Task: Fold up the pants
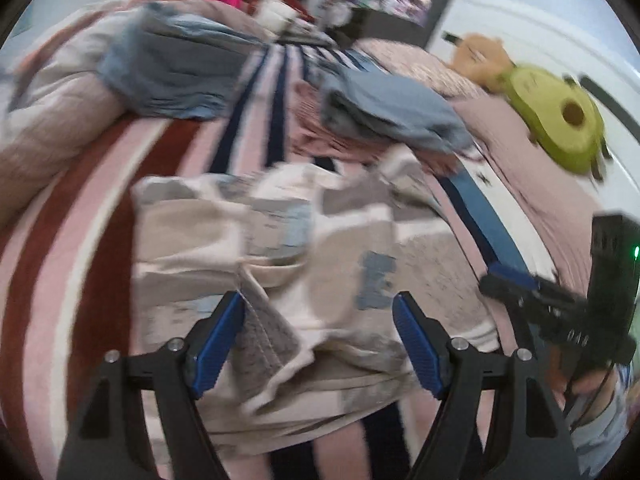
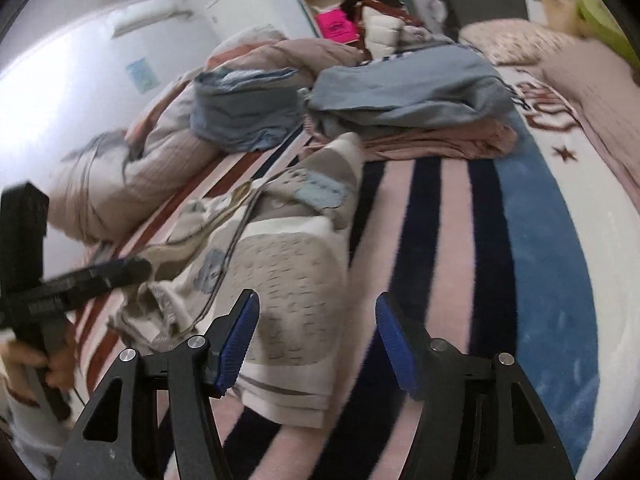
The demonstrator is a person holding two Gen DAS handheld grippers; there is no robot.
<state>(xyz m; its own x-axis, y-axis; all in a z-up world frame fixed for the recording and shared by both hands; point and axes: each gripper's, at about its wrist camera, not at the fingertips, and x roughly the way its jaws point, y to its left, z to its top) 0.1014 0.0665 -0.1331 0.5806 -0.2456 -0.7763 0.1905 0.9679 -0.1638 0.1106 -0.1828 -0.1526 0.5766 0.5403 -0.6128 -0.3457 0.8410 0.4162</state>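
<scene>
The patterned beige, white and blue pants (image 1: 280,232) lie bunched in a loose fold on the striped bedspread (image 1: 80,220). My left gripper (image 1: 320,340) hovers open over their near part, and a grey flap of cloth stands beside its left finger without being pinched. My right gripper (image 2: 316,344) is open too. Its left finger is above the folded near end of the pants (image 2: 288,264), its right finger above the bare striped bedspread (image 2: 440,240). Each gripper shows in the other's view: the right gripper (image 1: 520,288) at the pants' right edge, the left gripper (image 2: 120,270) at their left edge.
Behind the pants sit a stack of folded blue-grey and pink clothes (image 2: 408,100), a blue-grey bundle (image 2: 244,112) and a rumpled quilt (image 2: 132,168). A green avocado plush (image 1: 560,120) and a tan teddy (image 1: 484,60) lie at the right. A hand (image 2: 56,372) holds the left gripper's handle.
</scene>
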